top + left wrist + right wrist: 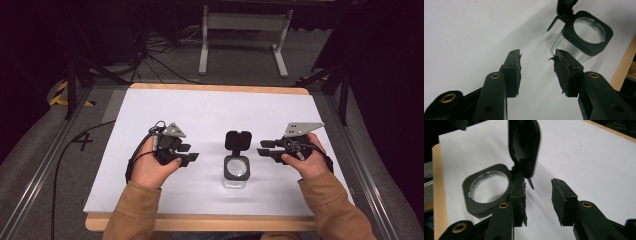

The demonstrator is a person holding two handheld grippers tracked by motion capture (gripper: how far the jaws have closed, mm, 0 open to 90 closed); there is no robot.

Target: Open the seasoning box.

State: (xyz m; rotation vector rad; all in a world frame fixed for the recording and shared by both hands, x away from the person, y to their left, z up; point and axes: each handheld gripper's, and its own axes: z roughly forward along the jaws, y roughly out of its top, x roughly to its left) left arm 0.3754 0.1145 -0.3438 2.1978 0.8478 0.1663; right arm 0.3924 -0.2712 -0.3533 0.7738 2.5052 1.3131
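Two forearms in tan sleeves come in from the near edge of a wooden table (210, 222) covered by a white sheet (210, 115). No brand or label can be read on any item on the sheet; a dark mark shaped like the numeral 4 (84, 141) sits on the grey floor to the left of the table.

The left hand (152, 167) holds the left gripper (191, 152) just above the sheet, pointing right. Its jaws stand apart with nothing between them, and the pads (560, 71) look frayed at the edges.

The right hand (310, 162) holds the right gripper (263, 148) at much the same height, pointing left toward the other. Its jaws are also spread and hold nothing.

Between the two grippers, near the front middle of the sheet, stands a clear jar (236, 172) with a square black collar around its mouth. It appears empty. Its black flip lid (238, 140) is hinged at the far side and stands open, tilted back. Neither gripper touches the jar.

Beyond the table, cables lie on the grey floor beside a white metal stand (245, 40).
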